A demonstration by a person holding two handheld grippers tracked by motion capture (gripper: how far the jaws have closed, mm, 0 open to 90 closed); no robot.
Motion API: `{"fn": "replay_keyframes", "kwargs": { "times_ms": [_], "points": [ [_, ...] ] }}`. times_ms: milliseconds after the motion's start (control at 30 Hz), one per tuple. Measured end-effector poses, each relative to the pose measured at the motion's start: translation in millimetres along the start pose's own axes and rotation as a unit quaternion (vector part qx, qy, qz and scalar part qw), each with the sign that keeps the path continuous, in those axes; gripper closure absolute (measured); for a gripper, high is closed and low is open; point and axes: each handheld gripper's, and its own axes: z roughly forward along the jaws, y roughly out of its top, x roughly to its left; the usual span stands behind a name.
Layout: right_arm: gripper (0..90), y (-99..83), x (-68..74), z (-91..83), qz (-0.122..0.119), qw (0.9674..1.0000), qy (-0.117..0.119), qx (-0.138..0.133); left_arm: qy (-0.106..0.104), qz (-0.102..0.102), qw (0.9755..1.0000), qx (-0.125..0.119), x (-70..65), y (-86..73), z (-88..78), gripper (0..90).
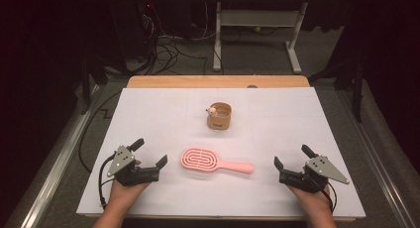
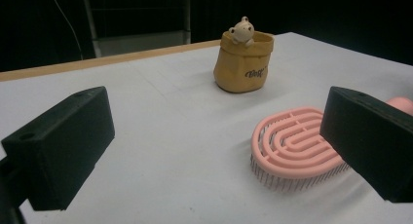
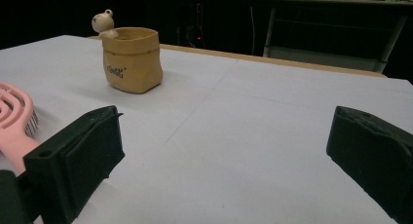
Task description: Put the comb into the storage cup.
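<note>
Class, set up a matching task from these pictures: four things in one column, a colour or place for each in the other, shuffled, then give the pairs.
Things
1. hairbrush
2. pot
3. left tongs
4. right tongs

Descriptions
A. tan, with a small bear figure on its rim
B. open, by the brush's handle end
C. pink, lying flat
D. open, by the brush's head

Pairs: 1-C, 2-A, 3-D, 4-B
</note>
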Motion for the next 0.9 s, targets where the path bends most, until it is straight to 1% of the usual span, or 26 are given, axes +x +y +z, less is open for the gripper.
{"fn": "replay_keyframes", "kwargs": {
  "times_ms": [100, 167, 233, 267, 333, 367, 433, 467, 567, 600, 733, 800, 867, 900],
  "points": [
    [0.3, -0.5, -2.2, -0.5, 0.003, 1.0000, 0.002, 0.000, 0.000, -0.006, 1.0000, -0.003, 0.4, 0.9, 1.9, 0.0],
    [0.3, -0.5, -4.0, -2.7, 0.004, 1.0000, 0.000, 0.001, -0.004, -0.010, 0.9999, 0.006, 0.2, 0.1, 4.3, 0.0],
    [0.3, -0.7, -4.3, -3.5, 0.003, 1.0000, -0.001, 0.003, -0.005, -0.010, 0.9999, 0.009, -0.7, -0.3, 4.1, 0.0],
    [0.3, -1.0, -5.3, -4.1, 0.004, 1.0000, -0.001, 0.008, -0.005, -0.002, 0.9999, 0.011, -3.2, -1.2, 2.7, 0.0],
    [0.3, -0.9, -6.5, -4.9, 0.004, 0.9999, -0.005, 0.010, -0.008, 0.000, 0.9999, 0.010, -4.6, -1.3, 1.4, 0.0],
    [0.3, -0.9, -6.5, -4.9, 0.004, 0.9999, -0.005, 0.010, -0.008, 0.000, 0.9999, 0.010, -4.6, -1.3, 1.4, 0.0],
    [0.3, -1.2, -7.0, -6.3, 0.011, 0.9998, -0.006, 0.013, -0.009, -0.002, 0.9999, 0.006, -5.1, -1.3, -0.3, 0.0],
    [0.3, -1.0, -6.8, -6.9, 0.011, 0.9998, -0.005, 0.015, -0.011, -0.003, 0.9999, 0.005, -5.2, -1.8, -0.6, 0.0],
    [0.3, 0.5, -5.8, -8.3, 0.009, 0.9999, -0.005, 0.013, -0.013, 0.000, 0.9999, 0.008, -5.6, -2.7, 0.0, 0.0],
    [0.3, 0.7, -5.5, -8.1, 0.008, 0.9999, -0.004, 0.013, -0.013, 0.001, 0.9999, 0.006, -6.2, -2.7, 0.4, 0.0],
    [0.3, 0.4, -4.5, -5.1, 0.003, 0.9997, 0.005, 0.022, -0.015, 0.004, 0.9999, 0.004, -6.9, -2.3, 0.9, 0.0],
    [0.3, -0.9, -4.6, -1.9, 0.003, 0.9993, 0.010, 0.035, -0.014, 0.002, 0.9999, 0.005, -6.0, -2.4, 0.6, 0.0],
    [0.3, -1.3, -4.2, -0.2, -0.001, 0.9989, 0.013, 0.045, -0.013, 0.003, 0.9999, 0.004, -5.7, -2.5, -0.1, 0.0],
    [0.3, -1.3, -4.2, -0.2, -0.001, 0.9989, 0.013, 0.045, -0.013, 0.003, 0.9999, 0.004, -5.8, -2.6, -0.3, 0.0]
  ]
}}
